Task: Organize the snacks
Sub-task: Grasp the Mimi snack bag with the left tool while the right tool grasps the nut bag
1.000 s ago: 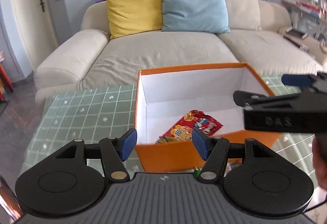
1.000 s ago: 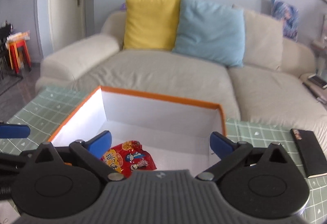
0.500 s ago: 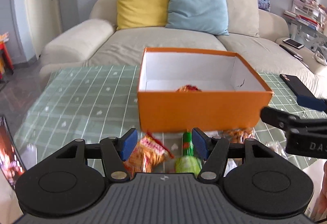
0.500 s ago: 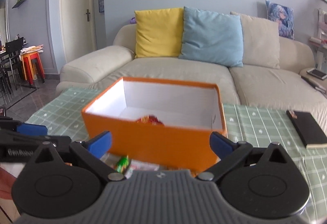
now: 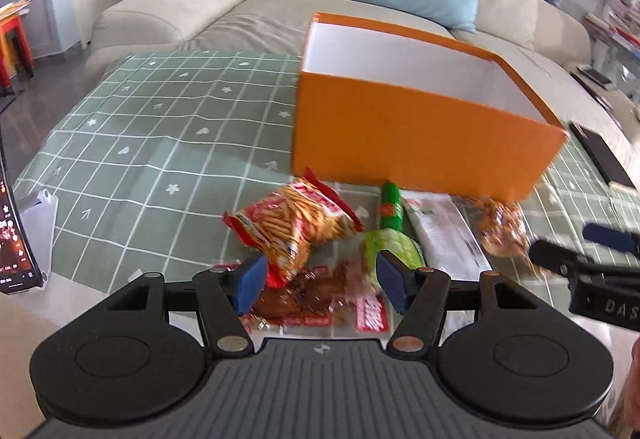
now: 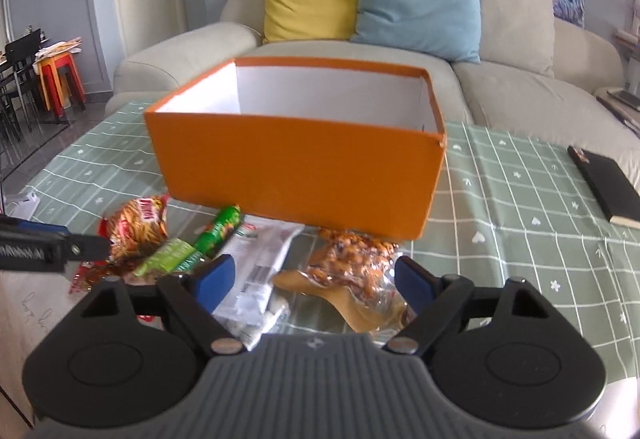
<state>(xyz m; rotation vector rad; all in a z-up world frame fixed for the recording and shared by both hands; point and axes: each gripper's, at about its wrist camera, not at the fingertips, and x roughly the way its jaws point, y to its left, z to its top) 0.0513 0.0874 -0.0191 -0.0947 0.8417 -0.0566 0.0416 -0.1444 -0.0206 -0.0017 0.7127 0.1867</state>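
Both grippers hung low over the snack pile at the near edge of the counter (image 6: 520, 175), with the orange box (image 6: 300, 167) standing just behind it. From these angles the box floor was hidden, so what was already packed inside could not be told. What did show was plenty left outside: a red bag of stick snacks (image 5: 296, 219), a green tube (image 5: 390, 205) lying just beside it against the foot of the box, a white wrapper (image 5: 444, 227), a clear bag of brown nuggets (image 6: 352, 263), and a flat red-and-clear packet (image 5: 320, 299) nearest the left gripper.

The left gripper (image 5: 320, 279) had its jaws spread, empty, framing that flat packet and the tail of the red bag without pressing on either. The right gripper (image 6: 312, 279) had its jaws open too, though they had just been closing in; the clear nugget bag and the white wrapper lay between them, not yet pinched.

By my reading the job was far from over: at least five packs remained on the green checked cloth. Each hand looked lined up for its next pick.
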